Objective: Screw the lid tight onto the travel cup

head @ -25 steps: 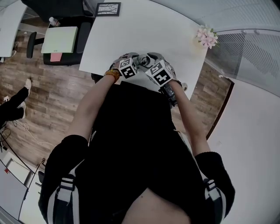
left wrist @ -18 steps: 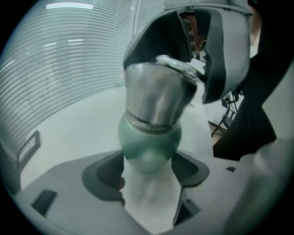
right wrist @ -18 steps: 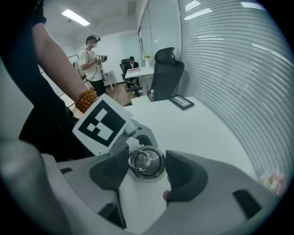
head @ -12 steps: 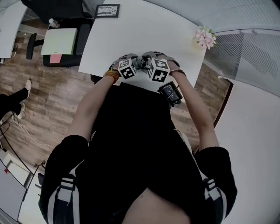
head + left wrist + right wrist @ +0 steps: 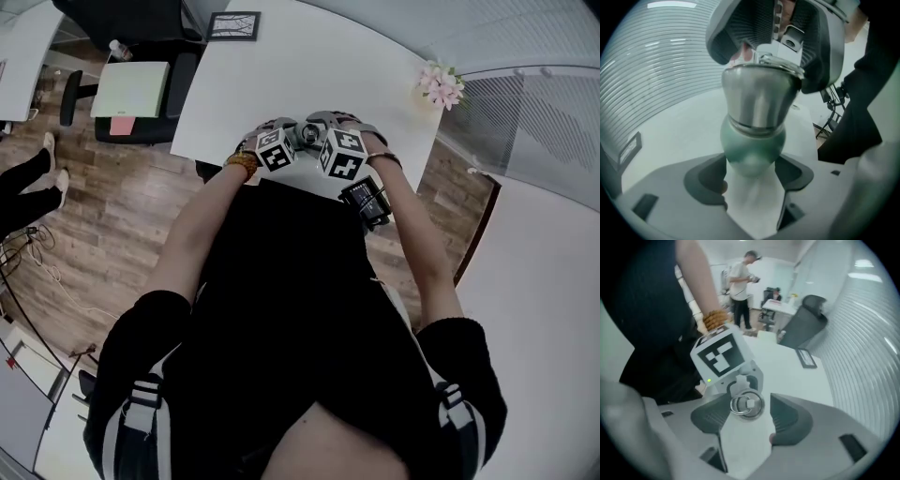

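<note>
The travel cup [image 5: 754, 103] stands upright on the white table [image 5: 309, 66], steel above and green at the base. My left gripper [image 5: 751, 171] is shut on that green base, a pad pressing each side. The lid [image 5: 746, 404], with its metal ring, sits on top of the cup. My right gripper [image 5: 749, 417] comes down over it from above and its jaws are opening. The lid lies between them, the left pad close against its rim and a small gap at the right pad. In the head view both marker cubes [image 5: 275, 150] meet near the table's near edge.
A picture frame [image 5: 232, 23] lies at the table's far left, pink flowers [image 5: 442, 82] at the far right corner. A dark device [image 5: 366, 202] hangs by the near edge. An office chair with a green pad [image 5: 131, 89] stands to the left. A person [image 5: 740, 282] stands further off.
My right gripper has turned on the lid, its cube swinging left and the forearm straightening. The left gripper and cup have stayed put.
</note>
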